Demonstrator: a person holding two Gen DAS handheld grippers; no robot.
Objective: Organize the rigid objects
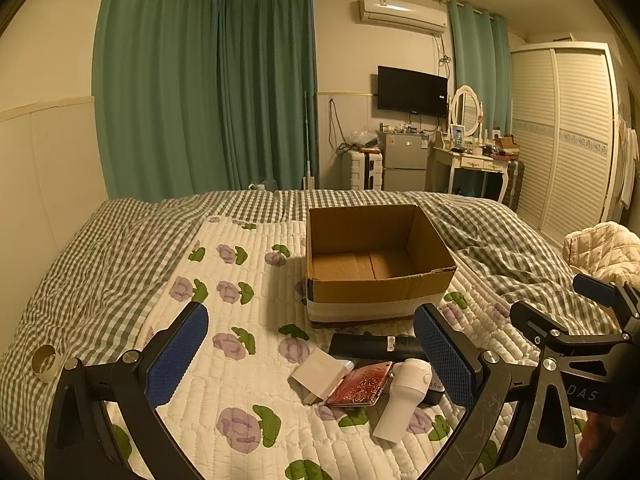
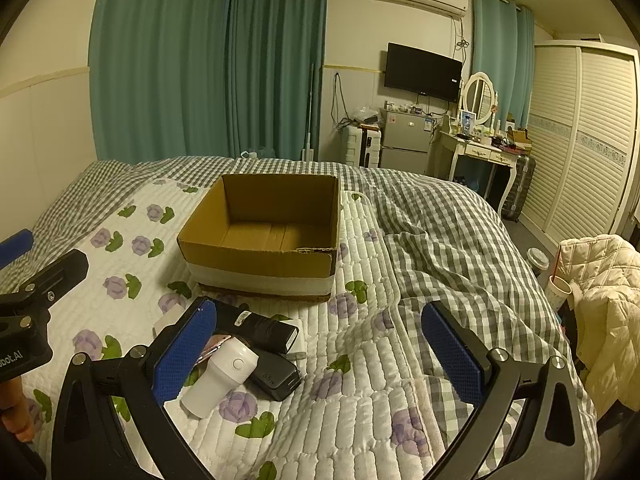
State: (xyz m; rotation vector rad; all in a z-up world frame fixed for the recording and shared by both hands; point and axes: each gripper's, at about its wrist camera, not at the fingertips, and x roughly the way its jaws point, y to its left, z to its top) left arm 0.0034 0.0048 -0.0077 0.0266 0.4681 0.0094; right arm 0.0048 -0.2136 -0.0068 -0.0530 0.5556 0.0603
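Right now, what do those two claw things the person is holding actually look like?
Each gripper, left gripper and right gripper, is a black metal fork with silver bolts, ending in two flat fingers faced with textured blue rubber pads. White lettering marks the frames: "DAS" on one, "bot.AI" on the other. No cables or sleeves show.

The left gripper (image 1: pixel 312 360) has two black, triangular metal arms with cut-out slots, each tipped with a blue, dimpled rubber pad (image 1: pixel 180 352) and fastened with round silver screws. The right gripper (image 2: pixel 320 356) is built the same way: black arms, blue textured pads (image 2: pixel 450 354), silver screw heads at the joints. White lettering ending in "DAS" marks the right gripper's body as seen in the left view, and "bot.AI" marks the left one's body in the right view, where bare fingers (image 2: pixel 18 420) show below it.
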